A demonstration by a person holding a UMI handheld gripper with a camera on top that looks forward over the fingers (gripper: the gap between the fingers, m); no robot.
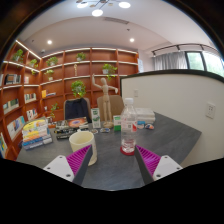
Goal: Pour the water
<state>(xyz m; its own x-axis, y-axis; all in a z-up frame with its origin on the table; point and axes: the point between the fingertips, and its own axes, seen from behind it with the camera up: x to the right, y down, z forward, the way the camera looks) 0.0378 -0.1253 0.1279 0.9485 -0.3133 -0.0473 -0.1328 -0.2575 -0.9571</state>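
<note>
A clear plastic water bottle (128, 127) with a red label band and a white cap stands upright on the grey table (115, 165), just ahead of my fingers and nearer the right one. A cream cup (84, 146) stands by my left finger's tip, touching or overlapping its magenta pad (80, 160). My gripper (113, 165) is open and empty, with bare table between the fingers. The right pad (148, 158) is apart from the bottle.
Books (34, 134), a dark round object (78, 109), small jars and a white box (143, 118) crowd the table's far side. A wooden figure (105, 100) stands behind. Orange shelves (60, 75) line the back wall. A grey partition (185, 100) rises at the right.
</note>
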